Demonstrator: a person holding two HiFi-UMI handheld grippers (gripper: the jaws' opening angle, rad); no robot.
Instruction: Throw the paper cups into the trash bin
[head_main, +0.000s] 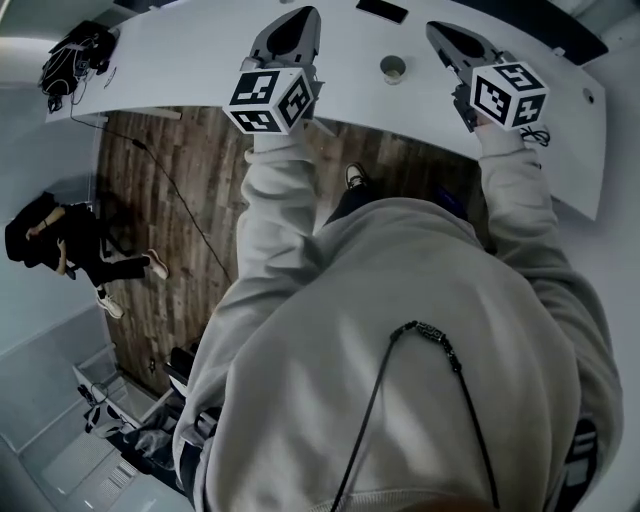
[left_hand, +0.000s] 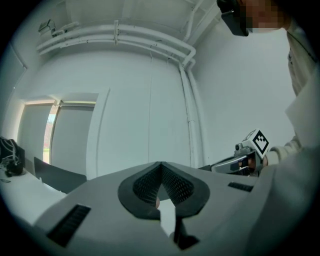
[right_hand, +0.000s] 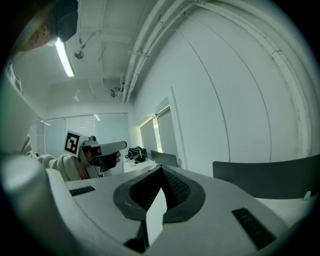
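Your paper cup (head_main: 393, 67) | pale, dark inside | upright, mouth up | on the white table (head_main: 180, 60) ahead of you

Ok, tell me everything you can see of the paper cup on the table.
The cup shows only in the head view, small and seen from above: a round pale rim around a darker inside. Whether anything is in it I cannot tell. It stands upright on the white table, in the gap between the left gripper and the right gripper, nearer the right one. Neither gripper touches it; only the table does.
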